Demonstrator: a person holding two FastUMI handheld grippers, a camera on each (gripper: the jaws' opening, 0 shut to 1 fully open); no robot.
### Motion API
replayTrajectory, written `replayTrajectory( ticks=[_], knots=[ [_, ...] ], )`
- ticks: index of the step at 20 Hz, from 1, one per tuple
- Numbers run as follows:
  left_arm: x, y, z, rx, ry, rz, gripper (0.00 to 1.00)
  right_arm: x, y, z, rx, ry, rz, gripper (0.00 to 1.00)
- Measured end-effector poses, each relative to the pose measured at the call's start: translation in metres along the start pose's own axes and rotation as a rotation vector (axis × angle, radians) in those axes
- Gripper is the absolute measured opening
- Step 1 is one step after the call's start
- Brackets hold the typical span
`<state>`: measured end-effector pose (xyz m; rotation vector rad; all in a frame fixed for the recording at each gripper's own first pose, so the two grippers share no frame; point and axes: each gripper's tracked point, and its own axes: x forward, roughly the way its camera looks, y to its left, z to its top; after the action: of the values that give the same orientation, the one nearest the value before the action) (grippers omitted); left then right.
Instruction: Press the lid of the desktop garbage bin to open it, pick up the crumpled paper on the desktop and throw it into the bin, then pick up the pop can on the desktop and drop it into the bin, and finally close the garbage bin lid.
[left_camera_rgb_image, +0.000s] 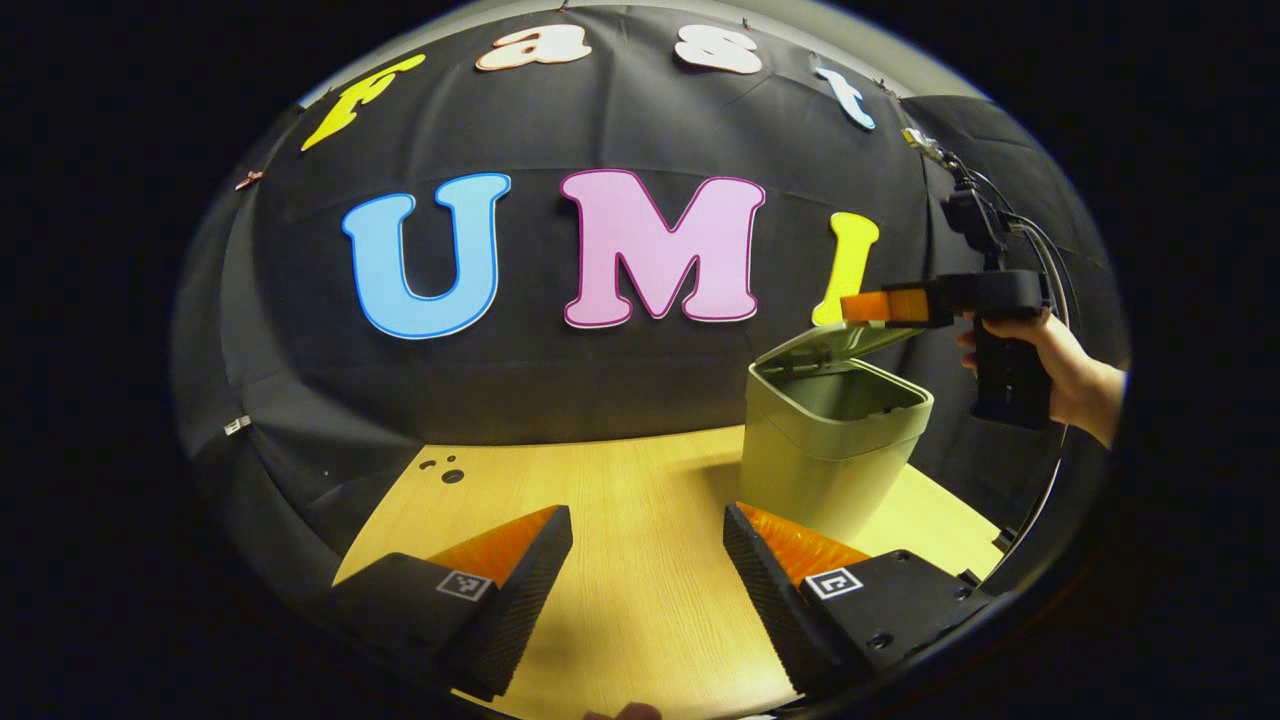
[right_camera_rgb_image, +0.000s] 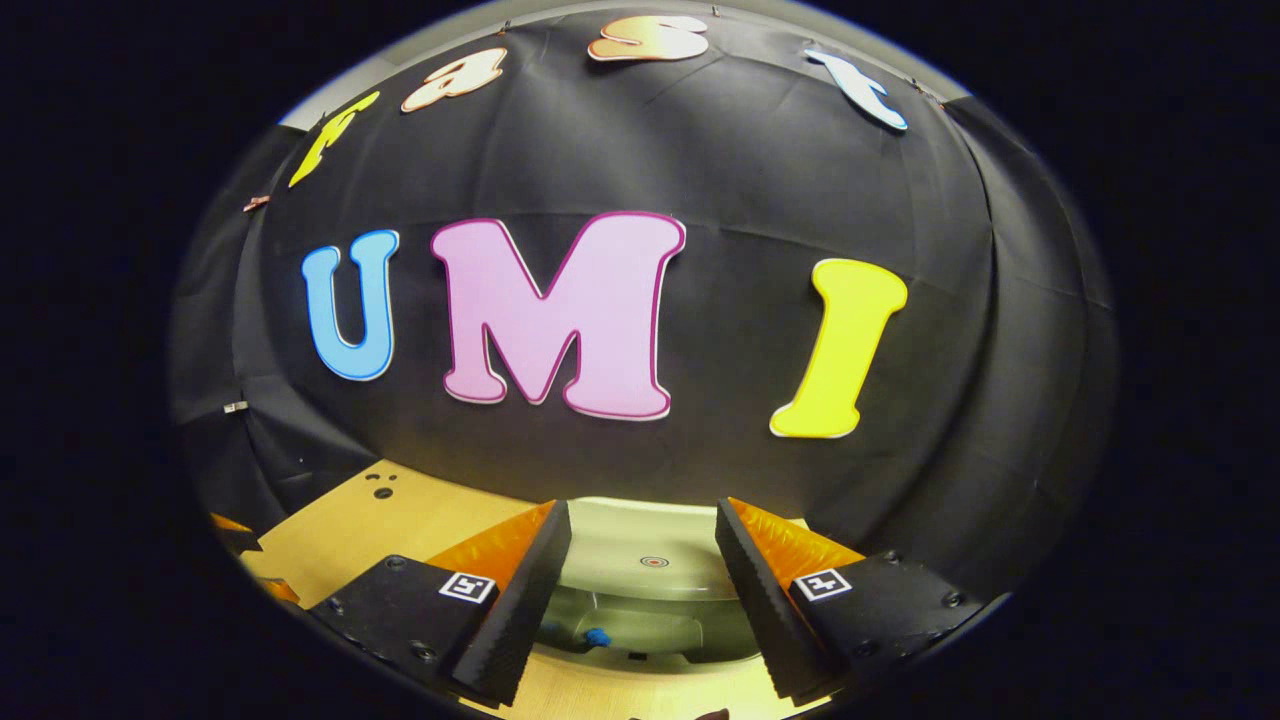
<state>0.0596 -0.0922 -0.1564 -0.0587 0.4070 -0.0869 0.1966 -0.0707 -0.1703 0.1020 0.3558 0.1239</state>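
Gripper, right (right_camera_rgb_image: 642, 575): fingers standing spread, gripping nothing, occupying the lower centre of the right gripper view. Directly beyond and below the gap, the raised lid (right_camera_rgb_image: 650, 560) of the garbage bin is showing its pale underside with a small round mark at its middle; beneath it, at the bottom of the frame, the bin's mouth (right_camera_rgb_image: 640, 625) is lying open, with something small and blue inside, too small to name.

Same gripper (left_camera_rgb_image: 880, 305), seen in the left gripper view at right of centre, held by a hand (left_camera_rgb_image: 1065, 375): its tips are hovering at the top edge of the lid (left_camera_rgb_image: 835, 345), just beside it; contact cannot be told. The lid is tilting up and back, hinged on the side toward the booth wall, so judged from here the closing push would be running down onto that edge.

Gripper, left (left_camera_rgb_image: 648, 550): fingers spread wide, empty, sitting at the bottom centre of its own view over the wooden desktop (left_camera_rgb_image: 620, 480). The green garbage bin (left_camera_rgb_image: 830, 450) is standing upright ahead and to the right of it, near but not touching.

Crumpled paper and pop can: no trace on the visible desktop, so both are probably in the bin already.

Nearer hand for the lid: the right, poised at it; the left is lying well short.
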Motion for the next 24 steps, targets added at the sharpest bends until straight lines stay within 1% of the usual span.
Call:
replayTrajectory(
  ticks=[3,4,6,9,14,17,19,22,24],
  knots=[
    [0.001,-0.002,0.001,0.006,0.001,-0.014,0.98,-0.002,0.002,-0.021,-0.012,0.027,0.001,0.92],
    [0.002,-0.003,0.002,0.009,-0.001,-0.017,0.98,-0.001,-0.005,-0.03,-0.021,0.035,-0.001,0.93],
    [0.003,-0.002,0.003,0.014,-0.002,-0.018,0.98,-0.002,-0.005,-0.039,-0.032,0.041,-0.001,0.95],
    [0.003,-0.004,0.001,0.008,0.002,-0.025,0.98,-0.003,-0.004,-0.052,-0.033,0.056,0.003,0.95],
    [0.002,-0.007,0.002,0.023,0.0,-0.035,0.98,-0.001,-0.004,-0.071,-0.02,0.078,0.002,0.95],
    [0.003,-0.01,0.003,0.036,-0.005,-0.039,0.98,0.0,-0.004,-0.075,0.036,0.081,0.006,0.96],
    [0.003,-0.011,0.003,0.038,-0.006,-0.041,0.97,0.002,-0.004,-0.075,0.074,0.061,0.013,0.97],
    [0.004,-0.012,0.001,0.034,0.0,-0.043,0.98,-0.004,-0.003,-0.076,0.054,-0.017,0.017,0.97],
    [0.003,-0.012,0.0,0.035,0.002,-0.041,0.98,-0.003,-0.004,-0.079,0.071,-0.029,0.008,0.98]
  ],
)
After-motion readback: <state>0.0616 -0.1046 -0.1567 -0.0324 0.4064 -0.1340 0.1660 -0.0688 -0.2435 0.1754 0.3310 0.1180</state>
